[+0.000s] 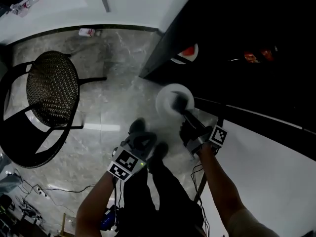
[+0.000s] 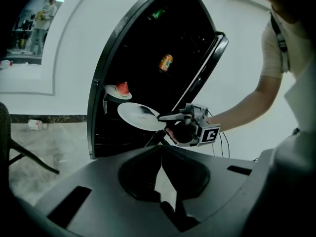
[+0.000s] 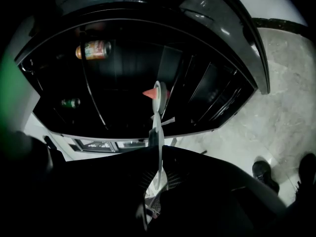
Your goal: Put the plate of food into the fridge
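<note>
K: Left claw (image 2: 161, 152) status?
M: Pressed together, nothing in it, low in front of the operator. Idle.
K: Right claw (image 2: 163, 118)?
M: Pinching the rim of the white plate (image 2: 136, 115), roughly level, just outside the open fridge (image 2: 106, 58), down by the lower shelves. Dark patch on the plate, and I can't tell what food it is.
K: Step?
M: Carry-in, I'd say. Not on a shelf yet.
K: Inside?
M: Second plate (image 2: 113, 93) with a red wedge (image 2: 122, 88) near the left wall; can (image 2: 166, 62) higher up, farther back.
K: Next?
M: Likely push forward flat onto a free shelf, clear of that plate, then let go.
</note>
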Action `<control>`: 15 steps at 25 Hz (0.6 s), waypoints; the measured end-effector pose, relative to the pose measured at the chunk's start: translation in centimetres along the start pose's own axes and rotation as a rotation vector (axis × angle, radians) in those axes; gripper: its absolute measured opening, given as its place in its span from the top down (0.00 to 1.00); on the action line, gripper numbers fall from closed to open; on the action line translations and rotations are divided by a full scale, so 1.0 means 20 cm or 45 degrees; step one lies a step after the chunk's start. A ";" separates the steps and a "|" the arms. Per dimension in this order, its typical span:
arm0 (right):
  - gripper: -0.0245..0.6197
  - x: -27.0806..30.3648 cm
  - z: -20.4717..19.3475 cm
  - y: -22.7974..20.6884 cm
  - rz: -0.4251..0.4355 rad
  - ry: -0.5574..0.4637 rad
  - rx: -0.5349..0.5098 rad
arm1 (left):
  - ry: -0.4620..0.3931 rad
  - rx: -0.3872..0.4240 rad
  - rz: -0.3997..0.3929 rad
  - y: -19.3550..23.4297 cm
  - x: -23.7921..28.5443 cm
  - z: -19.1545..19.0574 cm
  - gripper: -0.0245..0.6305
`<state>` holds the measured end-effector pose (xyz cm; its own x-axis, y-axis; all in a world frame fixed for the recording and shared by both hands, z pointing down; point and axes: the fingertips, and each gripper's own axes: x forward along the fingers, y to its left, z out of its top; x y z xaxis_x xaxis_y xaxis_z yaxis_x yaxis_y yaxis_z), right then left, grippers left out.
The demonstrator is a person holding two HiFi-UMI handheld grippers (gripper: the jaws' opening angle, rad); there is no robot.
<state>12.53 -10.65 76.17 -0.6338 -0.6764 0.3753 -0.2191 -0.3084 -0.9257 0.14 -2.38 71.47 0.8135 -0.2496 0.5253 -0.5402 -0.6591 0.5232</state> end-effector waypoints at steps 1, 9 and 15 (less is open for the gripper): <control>0.92 0.02 0.01 -0.02 0.000 -0.007 0.004 | 0.005 -0.016 -0.001 0.02 0.02 -0.02 0.95; 0.92 0.08 0.10 -0.21 -0.032 -0.037 0.024 | -0.072 -0.301 0.121 0.30 0.17 -0.09 0.95; 0.92 0.11 0.17 -0.29 -0.059 -0.064 0.023 | -0.108 -0.348 0.162 0.44 0.25 -0.05 0.95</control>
<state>14.92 -12.52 82.45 -0.5852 -0.6938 0.4198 -0.2333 -0.3518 -0.9066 -0.74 -8.76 79.47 0.7446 -0.3835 0.5464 -0.6673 -0.4069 0.6238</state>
